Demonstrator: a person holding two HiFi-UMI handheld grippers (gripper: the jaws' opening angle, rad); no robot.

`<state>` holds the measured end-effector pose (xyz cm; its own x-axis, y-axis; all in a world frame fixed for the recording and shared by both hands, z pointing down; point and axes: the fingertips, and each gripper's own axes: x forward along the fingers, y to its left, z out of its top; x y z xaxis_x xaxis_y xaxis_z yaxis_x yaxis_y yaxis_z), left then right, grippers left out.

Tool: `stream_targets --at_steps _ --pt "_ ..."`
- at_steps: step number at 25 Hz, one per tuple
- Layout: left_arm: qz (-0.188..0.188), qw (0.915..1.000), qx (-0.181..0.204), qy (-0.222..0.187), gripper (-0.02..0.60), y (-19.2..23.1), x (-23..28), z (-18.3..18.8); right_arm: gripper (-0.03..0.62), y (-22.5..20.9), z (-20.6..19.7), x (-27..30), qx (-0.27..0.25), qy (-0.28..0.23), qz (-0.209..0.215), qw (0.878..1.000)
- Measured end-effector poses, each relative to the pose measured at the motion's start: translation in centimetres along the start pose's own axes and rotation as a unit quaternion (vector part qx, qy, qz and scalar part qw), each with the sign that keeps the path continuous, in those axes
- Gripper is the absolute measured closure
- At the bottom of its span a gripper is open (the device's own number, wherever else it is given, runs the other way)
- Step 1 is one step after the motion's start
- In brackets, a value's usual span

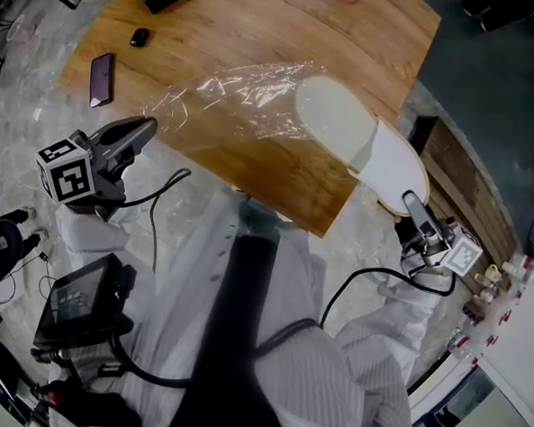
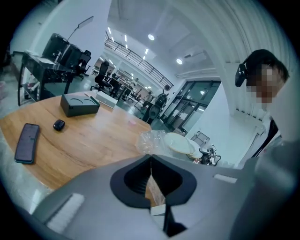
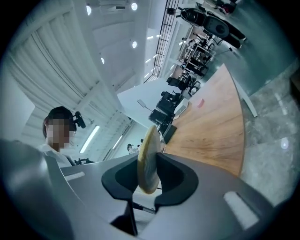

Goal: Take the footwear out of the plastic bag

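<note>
Over the near right edge of the wooden table hangs the slipper. Its front part is inside the clear plastic bag, and its back part is out of the bag's mouth and past the table edge. The 2 grippers hold opposite ends. The left gripper has its jaws pressed fully together on the bag's closed end, with only a thin fold of film between them. The right gripper has its jaws about half apart and clamped on the slipper's rim, which stands edge-on between the pads in the right gripper view.

By my reading, the step in hand is the draw itself: 1 end anchors and the other pulls.

- **Left gripper:** hold it fixed and low so the film stays taut along the slipper's length.
- **Right gripper:** take it straight away from the left, in line with the bag and not upward. The toe should then slide out without bunching the plastic around it.
- **Pace:** pull steadily and slowly, because the film is slick and could slip from the left pinch (a jerk is the likeliest cause).
- **Clearance:** the phone and mouse sit well apart from all this.
</note>
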<state>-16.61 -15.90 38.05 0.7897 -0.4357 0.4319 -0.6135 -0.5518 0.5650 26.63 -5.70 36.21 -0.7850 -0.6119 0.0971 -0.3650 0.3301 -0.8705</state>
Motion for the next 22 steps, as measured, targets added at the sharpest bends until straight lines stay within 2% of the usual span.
stream_targets --at_steps 4,8,11,15,19,22 --pt "0.032 0.9991 0.002 -0.028 0.577 0.6 -0.3 1.0 0.505 -0.4 0.9 -1.6 -0.043 -0.027 -0.068 0.996" --pt "0.061 0.9946 0.027 -0.08 0.577 0.6 0.3 2.4 0.503 0.7 1.4 -0.9 -0.103 -0.054 -0.137 0.984" --pt "0.094 0.9875 0.04 -0.12 0.577 0.2 1.2 3.1 0.502 1.8 1.6 1.3 -0.152 -0.084 -0.196 0.965" --pt "0.155 0.9719 0.057 -0.168 0.577 -0.6 2.6 3.6 0.502 2.4 1.8 4.6 -0.215 -0.12 -0.263 0.933" --pt "0.195 0.9611 0.078 -0.179 0.577 -1.9 4.6 3.5 0.502 2.7 1.7 8.0 -0.247 -0.139 -0.285 0.916" --pt "0.2 0.9584 0.089 -0.183 0.577 -3.0 5.8 3.6 0.503 3.0 1.3 9.8 -0.269 -0.146 -0.295 0.905"
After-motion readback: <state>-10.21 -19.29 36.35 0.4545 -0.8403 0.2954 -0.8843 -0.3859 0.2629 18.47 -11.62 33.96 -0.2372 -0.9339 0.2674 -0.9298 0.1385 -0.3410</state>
